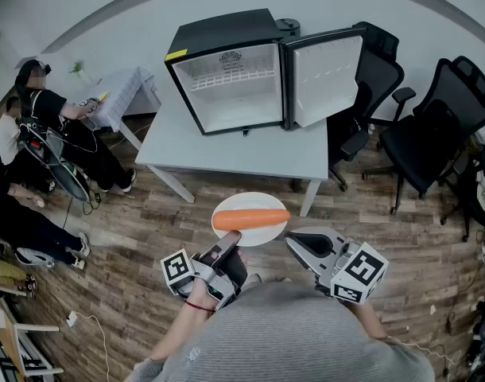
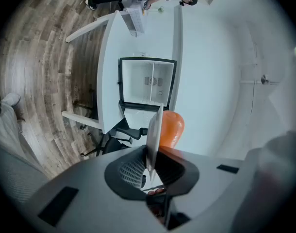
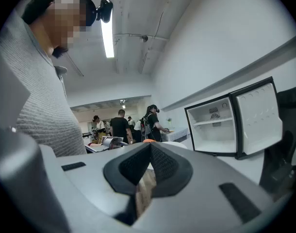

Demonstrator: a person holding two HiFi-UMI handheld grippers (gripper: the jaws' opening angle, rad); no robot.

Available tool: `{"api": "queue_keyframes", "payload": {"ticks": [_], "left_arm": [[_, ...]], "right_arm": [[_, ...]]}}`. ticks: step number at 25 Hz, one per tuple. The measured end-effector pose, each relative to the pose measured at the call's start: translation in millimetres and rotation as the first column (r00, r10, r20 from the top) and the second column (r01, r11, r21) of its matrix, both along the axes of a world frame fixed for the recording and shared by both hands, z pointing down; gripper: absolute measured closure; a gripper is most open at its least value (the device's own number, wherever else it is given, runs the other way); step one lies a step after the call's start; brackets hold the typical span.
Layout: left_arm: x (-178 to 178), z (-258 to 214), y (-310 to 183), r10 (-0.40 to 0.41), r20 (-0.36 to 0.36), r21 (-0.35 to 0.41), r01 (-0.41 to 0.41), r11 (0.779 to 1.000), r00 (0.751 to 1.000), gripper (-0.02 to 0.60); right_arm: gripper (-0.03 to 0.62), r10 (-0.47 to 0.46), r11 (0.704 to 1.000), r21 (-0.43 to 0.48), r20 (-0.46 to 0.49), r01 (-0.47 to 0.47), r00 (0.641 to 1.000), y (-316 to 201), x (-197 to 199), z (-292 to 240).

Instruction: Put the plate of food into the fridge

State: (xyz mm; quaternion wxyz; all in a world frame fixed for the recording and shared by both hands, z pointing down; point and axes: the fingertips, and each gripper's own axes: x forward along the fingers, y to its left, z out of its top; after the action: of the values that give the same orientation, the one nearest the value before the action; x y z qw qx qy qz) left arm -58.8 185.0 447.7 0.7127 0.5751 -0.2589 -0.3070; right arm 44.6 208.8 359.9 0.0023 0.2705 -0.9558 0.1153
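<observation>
Head view: I am holding the plate of food out in front of the open fridge.
My left hand-held gripper is pinching the plate's near rim and pointing level toward the fridge, with the plate hanging flat above the wooden floor, short of the table. The carrot is lying with its long axis running left to right, side-on to the fridge opening. My right hand-held gripper is hovering level just beside the plate, jaws pressed together on nothing.

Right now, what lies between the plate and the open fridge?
In the head view, only wood floor and bare table top separate plate from fridge.
</observation>
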Motion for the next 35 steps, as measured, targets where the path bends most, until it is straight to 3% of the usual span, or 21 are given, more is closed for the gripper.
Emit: {"api": "queue_keyframes", "payload": {"ticks": [35], "left_arm": [[27.7,2.4,-5.5,-0.012,-0.014,-0.013,0.012,1.000,1.000,0.534]], "right_arm": [[0.579,-0.056,0.998,-0.003,0.087,0.057,0.995,-6.1,24.9,-5.9]]}}
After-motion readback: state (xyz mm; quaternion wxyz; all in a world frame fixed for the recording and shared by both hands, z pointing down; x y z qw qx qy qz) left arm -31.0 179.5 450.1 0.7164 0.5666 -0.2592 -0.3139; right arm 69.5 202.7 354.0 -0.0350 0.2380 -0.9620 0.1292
